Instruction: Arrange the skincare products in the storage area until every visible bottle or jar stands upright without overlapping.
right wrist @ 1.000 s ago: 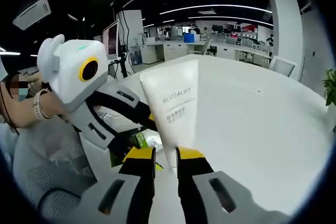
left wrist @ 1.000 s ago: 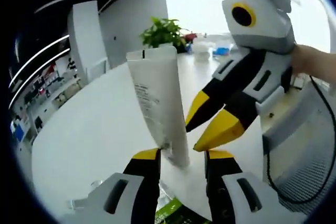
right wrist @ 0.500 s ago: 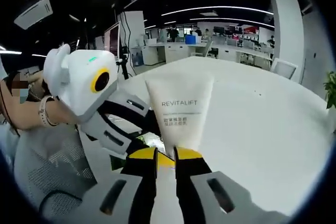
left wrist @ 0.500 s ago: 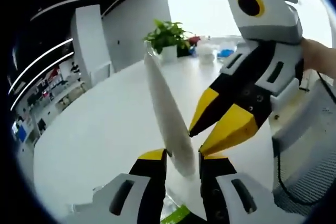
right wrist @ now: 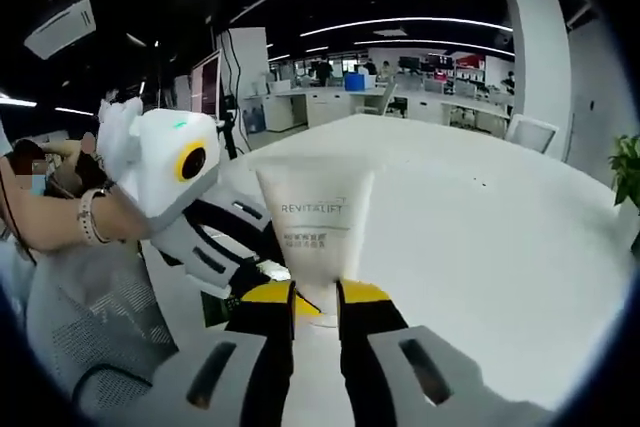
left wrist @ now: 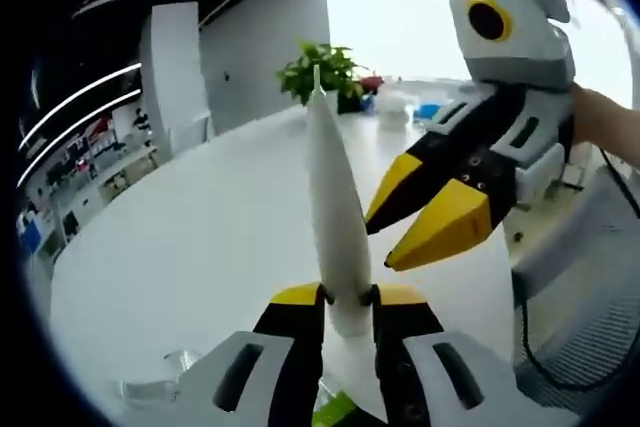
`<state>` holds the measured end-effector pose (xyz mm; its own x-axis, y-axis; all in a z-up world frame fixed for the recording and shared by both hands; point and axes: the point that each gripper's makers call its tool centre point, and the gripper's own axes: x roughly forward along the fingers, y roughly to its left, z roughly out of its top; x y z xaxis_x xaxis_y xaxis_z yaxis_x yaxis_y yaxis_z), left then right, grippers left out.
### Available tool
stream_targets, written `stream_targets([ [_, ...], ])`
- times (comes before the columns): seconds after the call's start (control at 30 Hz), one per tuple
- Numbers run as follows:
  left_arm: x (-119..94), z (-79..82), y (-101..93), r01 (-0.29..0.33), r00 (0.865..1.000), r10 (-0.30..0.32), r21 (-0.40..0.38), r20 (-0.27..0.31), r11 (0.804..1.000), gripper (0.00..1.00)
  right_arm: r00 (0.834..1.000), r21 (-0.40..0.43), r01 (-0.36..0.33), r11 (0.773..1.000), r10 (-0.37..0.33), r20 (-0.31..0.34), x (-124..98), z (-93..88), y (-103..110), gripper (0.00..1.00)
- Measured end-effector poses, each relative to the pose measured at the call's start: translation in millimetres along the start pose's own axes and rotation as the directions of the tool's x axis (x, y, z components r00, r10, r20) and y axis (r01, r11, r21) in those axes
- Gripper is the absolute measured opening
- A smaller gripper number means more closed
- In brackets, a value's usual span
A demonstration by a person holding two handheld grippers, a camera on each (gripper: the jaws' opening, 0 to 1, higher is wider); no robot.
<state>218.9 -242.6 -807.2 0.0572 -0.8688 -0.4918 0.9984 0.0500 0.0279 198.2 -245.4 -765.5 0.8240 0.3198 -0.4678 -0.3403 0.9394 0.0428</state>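
Observation:
A white REVITALIFT tube (left wrist: 335,197) stands upright with its cap end down, edge-on in the left gripper view. My left gripper (left wrist: 347,297) is shut on its lower end. My right gripper (left wrist: 386,243) reaches in from the right, its yellow tips a little apart and just clear of the tube. In the right gripper view the tube (right wrist: 312,232) shows its printed face, rising behind my right gripper (right wrist: 316,297). The left gripper (right wrist: 262,269) comes in from the left and meets the tube's base.
A broad white table (left wrist: 200,247) spreads below, with a potted plant (left wrist: 325,67) at its far side. A green packet (left wrist: 335,412) lies under the jaws. A grey mesh chair (left wrist: 590,297) stands at the right. A person's hand (left wrist: 605,122) holds the right gripper.
In the left gripper view the tube has turned from face-on to edge-on and stands straighter. The right gripper has drawn back slightly from the tube.

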Motion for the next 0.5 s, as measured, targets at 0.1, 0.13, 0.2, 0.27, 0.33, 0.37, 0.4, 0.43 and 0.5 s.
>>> stream_targets([
  [0.1, -1.2, -0.6, -3.1, 0.017, 1.0, -0.017, 0.009, 0.002, 1.0, 0.13, 1.0, 0.002, 0.012, 1.0, -0.012, 0.021, -5.3, 5.8, -6.8, 0.19],
  [0.13, -1.7, -1.1, -3.9, 0.023, 1.0, -0.023, 0.007, 0.001, 1.0, 0.12, 1.0, 0.003, 0.013, 1.0, -0.013, 0.024, -6.0, 6.7, -7.6, 0.19],
  [0.2, -3.3, -1.7, -6.5, 0.046, 0.999, -0.046, 0.017, 0.004, 0.999, 0.12, 0.999, -0.004, 0.014, 1.0, -0.014, 0.032, -9.8, 11.6, -11.0, 0.19],
  [0.27, -5.3, -2.9, -9.3, 0.073, 0.997, -0.074, 0.024, 0.006, 0.997, 0.12, 0.999, -0.023, 0.014, 1.0, -0.014, 0.031, -12.4, 14.5, -12.9, 0.2],
  [0.33, -7.2, -4.0, -11.9, 0.098, 0.995, -0.098, 0.023, 0.005, 0.995, 0.12, 1.0, -0.059, -0.003, 0.998, 0.004, 0.015, -16.1, 17.3, -12.9, 0.21],
  [0.37, -7.8, -4.2, -13.3, 0.106, 0.994, -0.107, 0.03, 0.005, 0.994, 0.12, 1.0, -0.076, -0.015, 0.997, 0.016, 0.009, -17.6, 19.0, -12.1, 0.21],
  [0.4, -7.8, -4.2, -13.6, 0.108, 0.994, -0.109, 0.03, 0.006, 0.994, 0.12, 0.999, -0.109, -0.039, 0.993, 0.038, -0.011, -20.0, 20.7, -10.1, 0.21],
  [0.43, -7.8, -4.2, -14.6, 0.113, 0.994, -0.113, 0.034, 0.005, 0.993, 0.12, 0.999, -0.134, -0.052, 0.99, 0.049, -0.025, -21.4, 22.0, -9.3, 0.21],
  [0.5, -7.6, -4.0, -15.4, 0.118, 0.993, -0.118, 0.036, 0.003, 0.992, 0.12, 0.994, -0.199, -0.087, 0.976, 0.073, -0.078, -24.4, 23.4, -6.7, 0.22],
])
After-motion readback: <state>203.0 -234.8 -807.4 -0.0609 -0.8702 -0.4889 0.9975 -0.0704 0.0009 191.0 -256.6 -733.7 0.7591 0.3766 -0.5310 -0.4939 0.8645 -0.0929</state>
